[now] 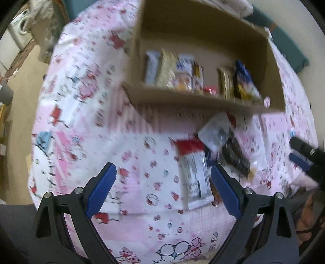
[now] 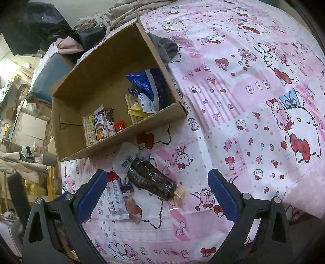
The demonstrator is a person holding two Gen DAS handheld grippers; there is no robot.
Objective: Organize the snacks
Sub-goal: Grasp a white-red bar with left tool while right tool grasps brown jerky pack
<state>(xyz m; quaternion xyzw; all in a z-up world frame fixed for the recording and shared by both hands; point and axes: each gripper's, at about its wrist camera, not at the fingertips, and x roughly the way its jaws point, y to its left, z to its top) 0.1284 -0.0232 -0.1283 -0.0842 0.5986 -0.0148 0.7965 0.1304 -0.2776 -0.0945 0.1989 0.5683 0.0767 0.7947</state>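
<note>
A cardboard box (image 2: 67, 113) lies on a pink cartoon-print bedsheet (image 2: 233, 101) and holds several snack packets (image 2: 103, 123). It also shows in the left wrist view (image 1: 182, 101), blurred. In front of it lie loose snacks: a dark brown wrapped cake (image 2: 151, 181), a white and red packet (image 2: 116, 198), a white pouch (image 2: 126, 156). My right gripper (image 2: 157, 195) is open just above the brown cake. My left gripper (image 1: 163, 190) is open, with the white and red packet (image 1: 193, 172) near its right finger. The right gripper shows at the left view's right edge (image 1: 302, 156).
Grey cloth (image 2: 166, 48) lies beside the box's far corner. Piled clothes (image 2: 121, 12) and a teal cushion (image 2: 48, 79) sit behind the box. A washing machine (image 1: 20, 30) and cluttered floor lie off the bed's left side.
</note>
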